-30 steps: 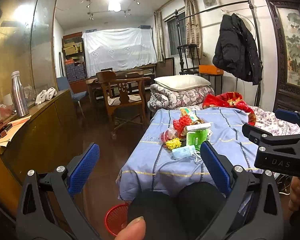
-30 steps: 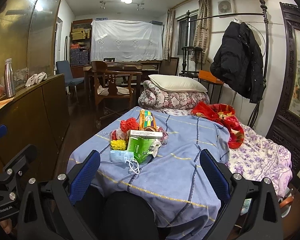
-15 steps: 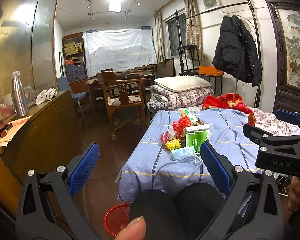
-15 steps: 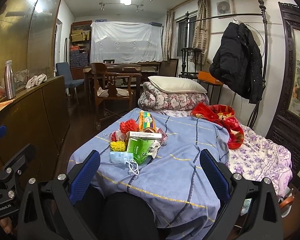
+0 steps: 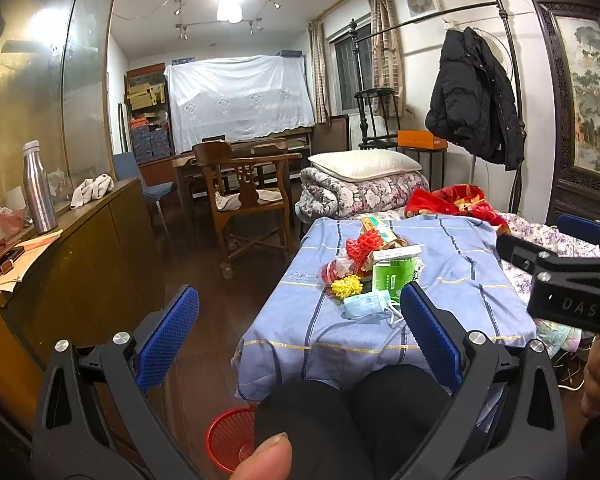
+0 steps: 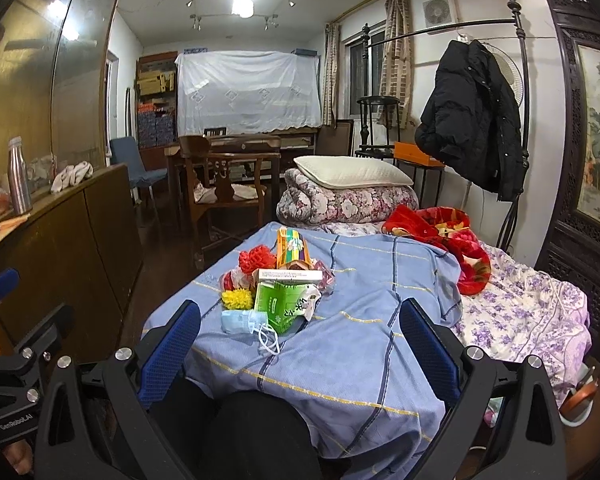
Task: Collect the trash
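A pile of trash lies on the blue checked sheet (image 6: pixel 364 320) of the bed: a light blue face mask (image 6: pixel 242 321), a green packet (image 6: pixel 282 304), a white box (image 6: pixel 290 276), a yellow pom (image 6: pixel 236 299), a red pom (image 6: pixel 253 258) and a striped carton (image 6: pixel 292 245). The pile also shows in the left wrist view (image 5: pixel 374 276). A red mesh basket (image 5: pixel 230 442) stands on the floor below the bed's near corner. My left gripper (image 5: pixel 296 338) and right gripper (image 6: pixel 300 346) are both open and empty, held well short of the pile.
A wooden cabinet (image 5: pixel 72 264) runs along the left with a steel bottle (image 5: pixel 39 188) on it. A wooden chair (image 5: pixel 248 204) stands beyond the bed. A folded quilt and pillow (image 6: pixel 348 192) and a red blanket (image 6: pixel 448 240) lie at the bed's far end. My knees (image 5: pixel 356 412) are below the grippers.
Both views have shifted only slightly; the trash pile sits a touch nearer and lower. Both grippers stay open.
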Demonstrator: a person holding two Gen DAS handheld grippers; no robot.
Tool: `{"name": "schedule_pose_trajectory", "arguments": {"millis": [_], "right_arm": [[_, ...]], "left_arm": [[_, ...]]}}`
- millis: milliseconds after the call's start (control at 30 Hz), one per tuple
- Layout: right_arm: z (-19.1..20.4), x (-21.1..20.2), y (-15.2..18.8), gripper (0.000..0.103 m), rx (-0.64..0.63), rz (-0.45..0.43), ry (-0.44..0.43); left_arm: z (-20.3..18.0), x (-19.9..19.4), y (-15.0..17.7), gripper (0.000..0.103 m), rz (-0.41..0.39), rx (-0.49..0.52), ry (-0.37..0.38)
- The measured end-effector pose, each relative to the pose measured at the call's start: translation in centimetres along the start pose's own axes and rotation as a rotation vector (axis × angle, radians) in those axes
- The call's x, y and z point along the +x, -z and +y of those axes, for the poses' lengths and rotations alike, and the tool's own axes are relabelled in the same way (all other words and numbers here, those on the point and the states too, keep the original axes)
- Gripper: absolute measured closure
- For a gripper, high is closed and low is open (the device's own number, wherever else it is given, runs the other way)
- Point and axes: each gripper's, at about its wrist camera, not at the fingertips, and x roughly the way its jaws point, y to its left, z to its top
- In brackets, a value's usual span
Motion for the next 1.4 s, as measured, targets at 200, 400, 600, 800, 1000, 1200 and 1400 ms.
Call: {"name": "schedule_pose_trajectory", "arguments": {"millis": [200, 400, 600, 800, 1000, 1200, 1400], "right_arm": [[-0.2, -0.3, 0.1, 0.006, 0.004, -0.010, -0.008], [-0.5, -0.2, 0.1, 0.006, 0.014, -0.006, -0.022], [-0.5, -0.2, 0.2, 0.006, 0.021, -0.012, -0.020], [-0.7, 0.0, 0.4, 0.006, 0.032, -0.001, -0.039], [-1.2, 1.2, 0.3, 0.006, 0.043, 0.017, -0.060], [-2.7, 4.1, 0.1, 0.006, 0.082, 0.049, -0.099], [-3.9, 10.9, 1.4, 0.006, 0.142, 0.186, -0.187]], "left_arm": [[0.0, 0.0, 0.0, 0.007, 0.001, 0.000, 0.001], [0.0, 0.1, 0.1, 0.007, 0.004, 0.007, 0.001], [0.0, 0.3, 0.3, 0.007, 0.010, 0.009, 0.001], [0.0, 0.4, 0.4, 0.007, 0.011, 0.010, 0.000], [0.1, 1.6, 0.8, 0.007, 0.034, 0.017, -0.006], [2.3, 4.6, 1.6, 0.007, 0.099, -0.047, -0.007], [4.6, 9.2, 3.9, 0.007, 0.213, -0.120, -0.024]]}}
